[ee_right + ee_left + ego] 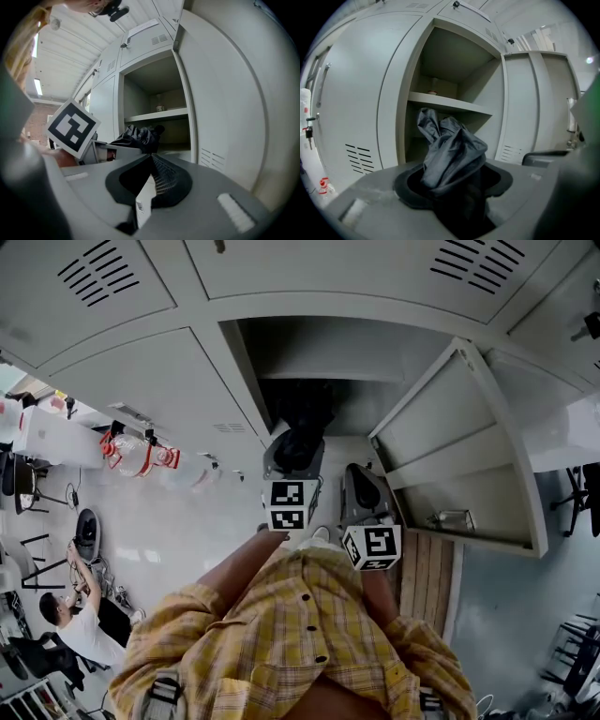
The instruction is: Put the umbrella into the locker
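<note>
A dark grey folded umbrella [452,150] pokes out from between the jaws of my left gripper [454,187], which is shut on it. In the head view the umbrella [302,423] is at the mouth of the open locker [347,362], with the left gripper [293,460] just behind it. Inside the locker, a shelf [450,105] sits above the umbrella's tip. My right gripper [361,486] hangs beside the left one, a little further back. Its jaws [151,164] meet with nothing between them. From the right gripper view the umbrella [138,133] shows in front of the shelf [157,115].
The locker door [469,446] stands swung open to the right. Closed lockers [159,381] flank the opening on the left. A wooden pallet [431,577] lies on the floor at the right. A person [80,615] crouches far off at the lower left, near red-capped water bottles [136,454].
</note>
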The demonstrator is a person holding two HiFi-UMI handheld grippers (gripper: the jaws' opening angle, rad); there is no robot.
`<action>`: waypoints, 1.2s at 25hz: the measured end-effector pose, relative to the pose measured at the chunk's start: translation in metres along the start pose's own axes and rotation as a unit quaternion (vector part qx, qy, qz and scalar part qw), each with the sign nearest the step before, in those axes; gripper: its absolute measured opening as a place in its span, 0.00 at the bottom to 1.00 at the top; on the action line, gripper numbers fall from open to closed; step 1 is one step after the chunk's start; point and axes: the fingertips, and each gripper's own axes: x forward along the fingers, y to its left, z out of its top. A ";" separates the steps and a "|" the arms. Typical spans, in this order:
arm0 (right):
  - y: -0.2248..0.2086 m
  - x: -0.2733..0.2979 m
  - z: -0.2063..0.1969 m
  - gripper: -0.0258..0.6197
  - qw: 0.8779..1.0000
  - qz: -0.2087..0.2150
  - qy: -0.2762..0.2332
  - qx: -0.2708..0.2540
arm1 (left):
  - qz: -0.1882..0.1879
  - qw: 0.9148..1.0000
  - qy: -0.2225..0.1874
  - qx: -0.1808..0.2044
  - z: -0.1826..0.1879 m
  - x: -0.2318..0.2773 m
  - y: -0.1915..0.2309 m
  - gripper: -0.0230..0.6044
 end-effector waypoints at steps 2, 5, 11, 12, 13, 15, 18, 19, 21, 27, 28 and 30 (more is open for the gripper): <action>-0.001 0.003 -0.001 0.03 1.000 0.002 0.002 0.000 | 0.003 1.000 0.000 0.002 0.002 0.007 0.000 0.45; -0.002 0.007 -0.002 0.03 1.000 0.005 0.004 -0.001 | 0.007 1.000 0.000 0.004 0.005 0.017 0.002 0.45; -0.011 0.009 -0.004 0.03 1.000 0.001 0.005 0.003 | 0.018 1.000 0.003 0.010 0.005 0.037 0.007 0.45; -0.012 0.009 -0.004 0.03 1.000 0.000 0.005 0.003 | 0.021 1.000 0.004 0.011 0.005 0.040 0.008 0.45; -0.014 0.010 -0.005 0.03 1.000 -0.001 0.006 0.003 | 0.023 1.000 0.005 0.012 0.004 0.043 0.010 0.45; -0.016 0.010 -0.006 0.03 1.000 -0.002 0.007 0.004 | 0.026 1.000 0.006 0.015 0.004 0.049 0.012 0.45; -0.018 0.011 -0.007 0.03 1.000 -0.002 0.008 0.006 | 0.029 0.999 0.006 0.022 0.005 0.058 0.014 0.45; -0.019 0.011 -0.007 0.03 1.000 -0.002 0.008 0.007 | 0.029 0.999 0.006 0.026 0.005 0.061 0.014 0.45; -0.019 0.012 -0.008 0.03 1.000 -0.001 0.009 0.009 | 0.029 0.999 0.007 0.033 0.006 0.067 0.014 0.45; -0.019 0.014 -0.010 0.03 1.000 0.003 0.010 0.011 | 0.034 0.998 0.014 0.043 0.007 0.083 0.014 0.45; -0.019 0.014 -0.010 0.03 1.000 0.004 0.010 0.012 | 0.035 0.998 0.016 0.043 0.006 0.086 0.014 0.45; -0.019 0.014 -0.009 0.03 1.000 0.004 0.010 0.012 | 0.036 0.998 0.021 0.041 0.003 0.091 0.015 0.45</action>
